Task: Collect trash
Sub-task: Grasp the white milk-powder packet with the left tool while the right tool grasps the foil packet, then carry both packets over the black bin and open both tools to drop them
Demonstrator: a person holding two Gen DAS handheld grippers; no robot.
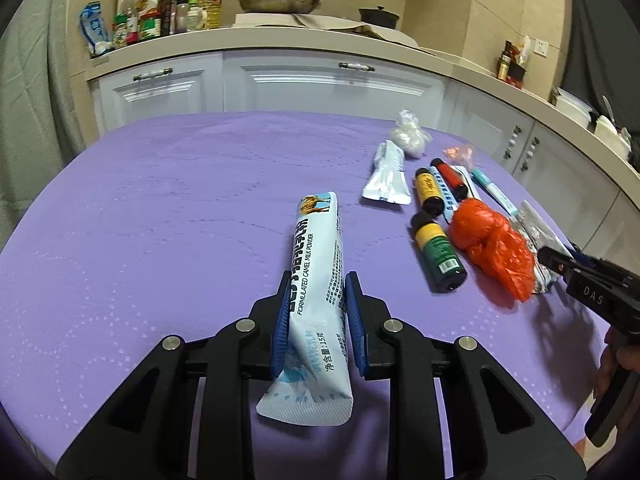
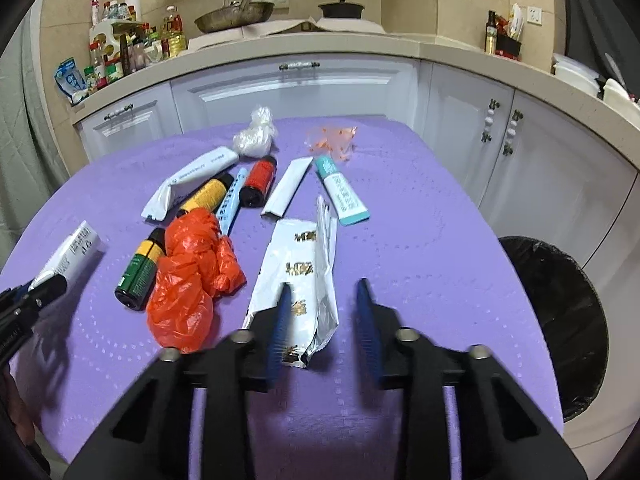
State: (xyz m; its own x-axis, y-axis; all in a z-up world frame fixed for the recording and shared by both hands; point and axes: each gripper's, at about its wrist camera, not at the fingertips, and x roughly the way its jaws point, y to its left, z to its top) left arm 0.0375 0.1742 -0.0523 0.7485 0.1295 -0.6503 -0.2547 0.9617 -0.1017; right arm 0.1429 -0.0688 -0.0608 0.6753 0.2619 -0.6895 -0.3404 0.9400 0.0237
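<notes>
The purple counter (image 1: 160, 200) carries nearly all the trash, so the collecting looks barely begun. The black bin (image 2: 560, 320) stands off its right edge, and I cannot see anything in it.

The left gripper (image 1: 316, 284) is clenched on the sachet (image 1: 316, 240), pads pressing its sides, with the far end lying on the counter. The right gripper (image 2: 324, 285) is released. Its jaws stand apart over the near end of the foil pack (image 2: 296, 264), which lies against the left pad and clear of the right one.

Left to gather:
- the orange bag (image 2: 188, 272), crumpled beside the foil pack
- three small bottles, the green one (image 2: 140, 276) nearest
- the teal tube (image 2: 340, 192) and several white wrappers
- a clear wad (image 2: 256, 136) and orange scraps (image 2: 332, 140) at the far edge
</notes>
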